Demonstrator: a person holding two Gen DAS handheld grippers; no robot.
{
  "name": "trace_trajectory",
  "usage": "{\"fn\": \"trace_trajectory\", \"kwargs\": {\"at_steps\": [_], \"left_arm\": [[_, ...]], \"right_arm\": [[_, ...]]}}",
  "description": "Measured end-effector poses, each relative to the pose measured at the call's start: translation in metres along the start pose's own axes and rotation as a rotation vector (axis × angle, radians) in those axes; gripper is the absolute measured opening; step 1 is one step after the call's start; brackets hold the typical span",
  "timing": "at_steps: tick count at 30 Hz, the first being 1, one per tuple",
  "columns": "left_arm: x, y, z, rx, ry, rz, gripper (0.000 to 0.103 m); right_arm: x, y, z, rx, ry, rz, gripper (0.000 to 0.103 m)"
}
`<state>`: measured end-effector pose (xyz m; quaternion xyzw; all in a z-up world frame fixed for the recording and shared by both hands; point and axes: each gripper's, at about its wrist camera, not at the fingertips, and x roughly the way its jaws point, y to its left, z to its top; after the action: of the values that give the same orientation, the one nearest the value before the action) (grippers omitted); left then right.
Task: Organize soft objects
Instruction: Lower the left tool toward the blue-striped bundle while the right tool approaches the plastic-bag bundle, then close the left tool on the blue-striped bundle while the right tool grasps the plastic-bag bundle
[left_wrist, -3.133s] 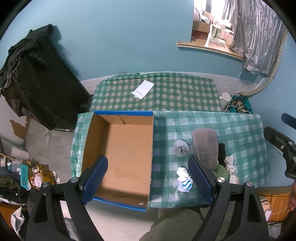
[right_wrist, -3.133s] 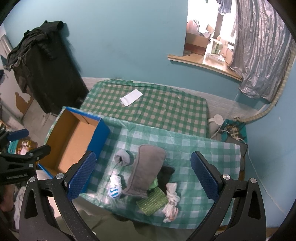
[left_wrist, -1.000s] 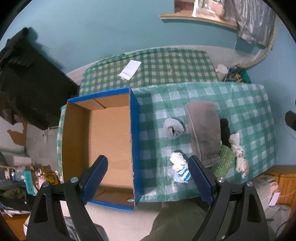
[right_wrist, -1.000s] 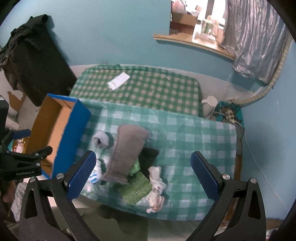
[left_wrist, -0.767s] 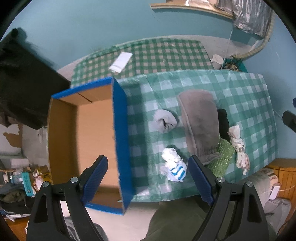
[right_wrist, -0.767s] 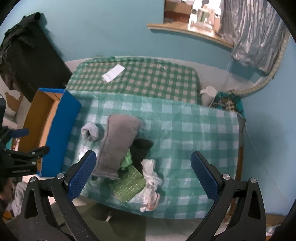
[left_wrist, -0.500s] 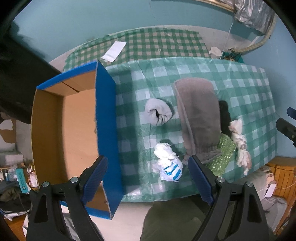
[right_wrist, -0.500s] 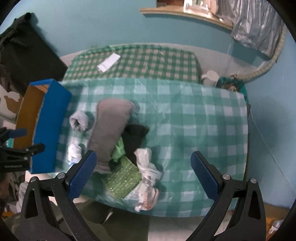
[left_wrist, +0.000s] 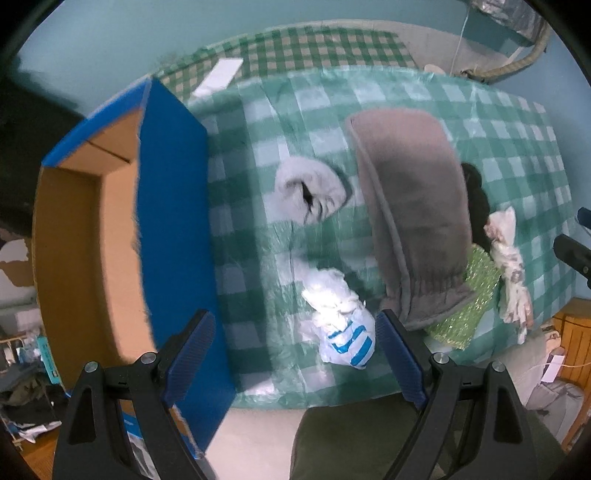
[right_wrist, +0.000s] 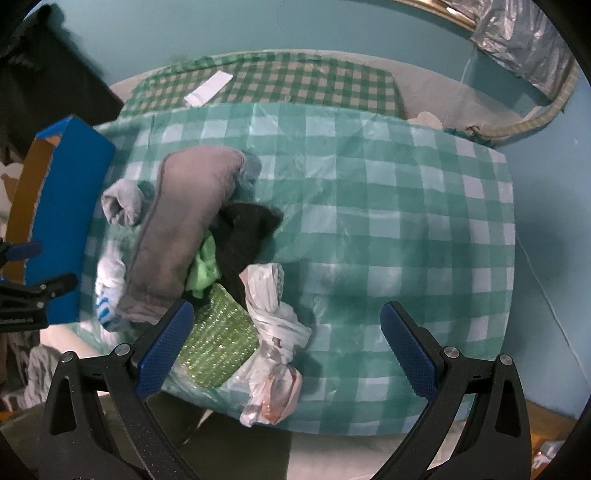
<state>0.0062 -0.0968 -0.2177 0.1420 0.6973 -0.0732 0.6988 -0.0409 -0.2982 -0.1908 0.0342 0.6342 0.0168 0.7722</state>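
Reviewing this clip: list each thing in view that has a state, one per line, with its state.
cardboard box: open at the top, nothing visible inside.
left gripper: open, above the white and blue striped bundle.
right gripper: open, holding nothing.
grey rolled sock: balled up, lying apart from the pile.
grey-brown cloth: folded, draped over the pile.
white plastic bag: knotted, at the table's near edge.
green glittery item: partly under the cloth.

Both tongs, left (left_wrist: 295, 354) and right (right_wrist: 286, 345), have apparently dropped nearer the pile.
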Motion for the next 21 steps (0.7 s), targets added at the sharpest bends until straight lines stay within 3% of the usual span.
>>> {"fn": "trace_trajectory", "kwargs": {"at_steps": [3,15,21], "left_arm": [[0.01,-0.003,-0.004,-0.003,0.016,-0.02,0.089],[0.043,-0.011,-0.004,0.003,0.06,0.026,0.089],[0.054,-0.009,-0.008,-0.041,0.077,-0.013,0.089]], "right_arm": [[0.016,-0.001,-0.003,-0.009,0.026,0.002,0.101],[0.059,0.002,-0.013,-0.039,0.107,0.004,0.097],[0.08,0.005,-0.017,-0.052,0.15,0.021,0.08]]}}
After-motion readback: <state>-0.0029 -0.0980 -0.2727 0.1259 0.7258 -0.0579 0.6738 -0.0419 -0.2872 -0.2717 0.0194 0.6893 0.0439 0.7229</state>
